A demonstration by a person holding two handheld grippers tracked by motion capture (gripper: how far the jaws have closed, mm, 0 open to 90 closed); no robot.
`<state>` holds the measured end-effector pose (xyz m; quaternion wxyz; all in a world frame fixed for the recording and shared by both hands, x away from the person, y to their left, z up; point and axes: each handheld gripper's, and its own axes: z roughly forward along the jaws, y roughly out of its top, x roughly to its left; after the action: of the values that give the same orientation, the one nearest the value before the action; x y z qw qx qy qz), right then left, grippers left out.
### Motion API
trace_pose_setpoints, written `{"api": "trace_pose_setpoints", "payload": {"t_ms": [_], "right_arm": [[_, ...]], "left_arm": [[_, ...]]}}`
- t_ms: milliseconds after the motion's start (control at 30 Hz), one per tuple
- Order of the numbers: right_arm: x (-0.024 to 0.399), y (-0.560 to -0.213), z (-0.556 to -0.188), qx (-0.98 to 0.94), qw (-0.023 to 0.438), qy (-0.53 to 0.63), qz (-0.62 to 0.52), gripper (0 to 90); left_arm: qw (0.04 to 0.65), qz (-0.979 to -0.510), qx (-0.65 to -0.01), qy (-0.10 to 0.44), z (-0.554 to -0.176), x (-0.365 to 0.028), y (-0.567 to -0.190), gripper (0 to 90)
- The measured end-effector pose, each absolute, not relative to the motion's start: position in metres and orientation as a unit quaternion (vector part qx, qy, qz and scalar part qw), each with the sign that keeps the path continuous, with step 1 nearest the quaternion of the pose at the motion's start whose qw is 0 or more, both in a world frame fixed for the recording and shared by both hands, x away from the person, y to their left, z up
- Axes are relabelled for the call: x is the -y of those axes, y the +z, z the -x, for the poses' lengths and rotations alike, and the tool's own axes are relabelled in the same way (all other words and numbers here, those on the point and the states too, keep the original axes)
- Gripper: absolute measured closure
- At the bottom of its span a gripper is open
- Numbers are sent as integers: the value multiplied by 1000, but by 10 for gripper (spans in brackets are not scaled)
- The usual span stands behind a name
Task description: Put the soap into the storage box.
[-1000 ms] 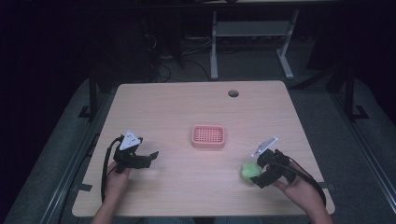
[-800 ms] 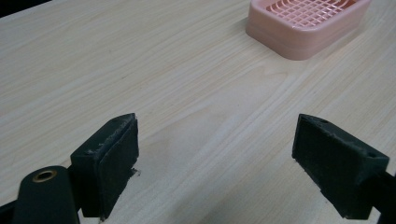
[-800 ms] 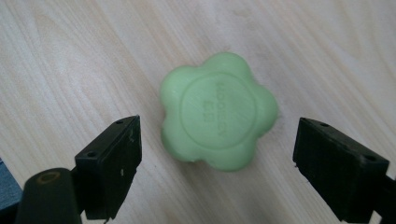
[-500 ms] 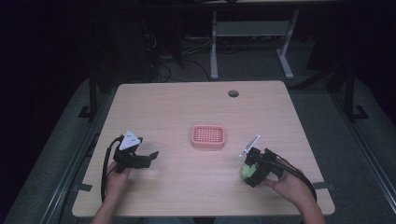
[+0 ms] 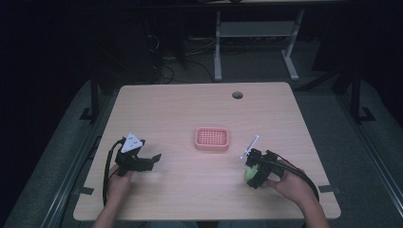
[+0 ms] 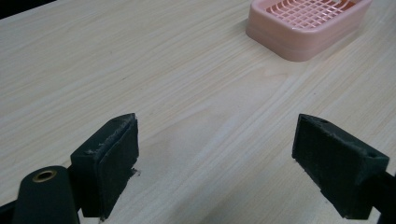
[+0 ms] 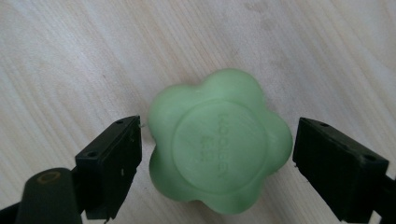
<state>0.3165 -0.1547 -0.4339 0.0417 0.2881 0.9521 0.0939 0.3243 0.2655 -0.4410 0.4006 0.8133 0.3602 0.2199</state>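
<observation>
Straddling the green flower-shaped soap (image 7: pixel 217 144) near the table's (image 5: pixel 180 109) right edge, my right gripper (image 5: pixel 254 170) has its jaws spread, a small gap on each side. My left gripper (image 5: pixel 142 161), near left, gapes over bare wood. Farther in, at centre, sits the pink soap dish (image 5: pixel 212 139).

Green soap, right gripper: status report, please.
Right gripper open, jaws either side of the green soap, not clamped. Soap flat on the table. Left gripper open, empty. Pink soap dish mid-table, nothing between.
</observation>
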Motion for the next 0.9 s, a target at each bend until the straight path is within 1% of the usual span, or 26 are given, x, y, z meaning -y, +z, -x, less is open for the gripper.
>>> {"api": "trace_pose_setpoints", "payload": {"t_ms": [200, 233, 567, 733, 900], "right_arm": [[153, -438, -319, -952, 36, 83, -292, 160], [153, -438, -319, -953, 33, 80, -291, 193], [150, -441, -320, -955, 32, 73, -285, 216], [148, -441, -321, -957, 30, 71, -281, 246], [148, -441, -321, -957, 29, 70, -280, 249]], "left_arm": [[400, -813, -360, 221, -324, -266, -441, 144], [401, -813, -359, 222, -324, -266, -440, 144], [401, -813, -358, 223, -324, -266, -440, 143], [402, -812, -358, 224, -324, -266, -440, 144], [401, -813, -359, 224, -324, -266, -440, 144]]}}
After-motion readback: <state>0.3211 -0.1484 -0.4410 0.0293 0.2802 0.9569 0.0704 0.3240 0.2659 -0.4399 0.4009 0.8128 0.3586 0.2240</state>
